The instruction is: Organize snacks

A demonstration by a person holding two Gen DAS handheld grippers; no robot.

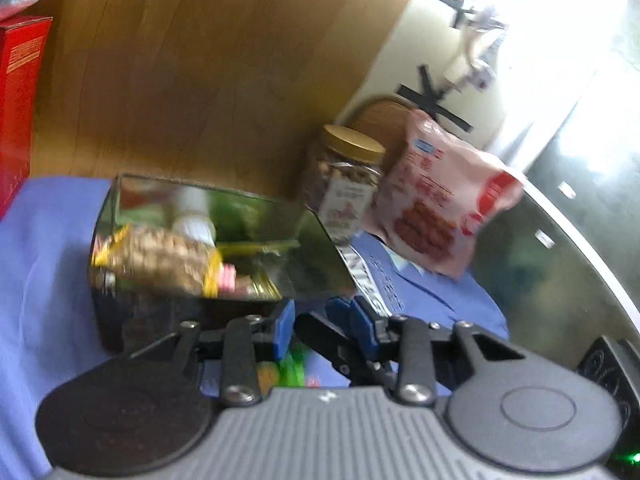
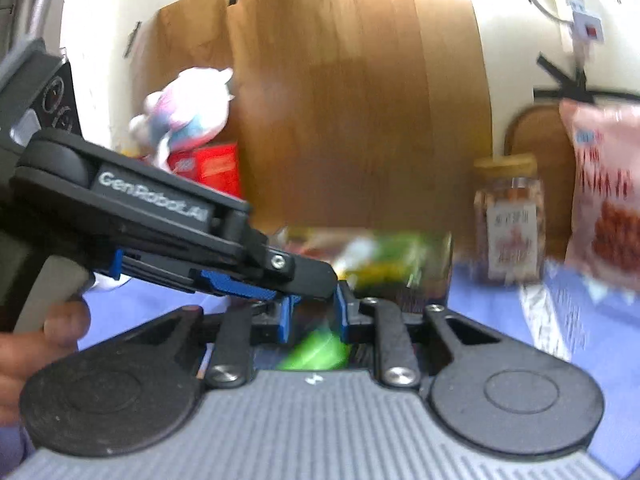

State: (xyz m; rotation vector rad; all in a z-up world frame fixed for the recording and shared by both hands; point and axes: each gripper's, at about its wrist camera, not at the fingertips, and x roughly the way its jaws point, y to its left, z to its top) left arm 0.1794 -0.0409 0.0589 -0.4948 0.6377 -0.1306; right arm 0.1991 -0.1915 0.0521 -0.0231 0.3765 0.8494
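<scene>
Blue pads line both sets of jaws, seen close in each wrist view over a bench draped in a lilac-blue cloth [image 1: 44,264]. The left gripper [image 1: 316,328] has its jaws drawn close together, and a green and yellow snack packet [image 1: 286,370] shows blurred beneath them; whether the pads press on it I cannot tell. In the right wrist view, the right gripper [image 2: 312,316] has narrowed jaws with a green wrapper [image 2: 316,350] between the pads, and the left gripper's black arm crosses just in front, held by a hand [image 2: 36,344]. Beyond, mid-bench, a clear plastic bin [image 1: 320,240] holds a bag of nuts [image 1: 160,258] and other packets. Further back, toward the far right edge, stand a gold-lidded jar [image 1: 344,184] and, beside it, a pink snack bag [image 1: 436,200]. A wooden board [image 1: 200,72] leans behind.
</scene>
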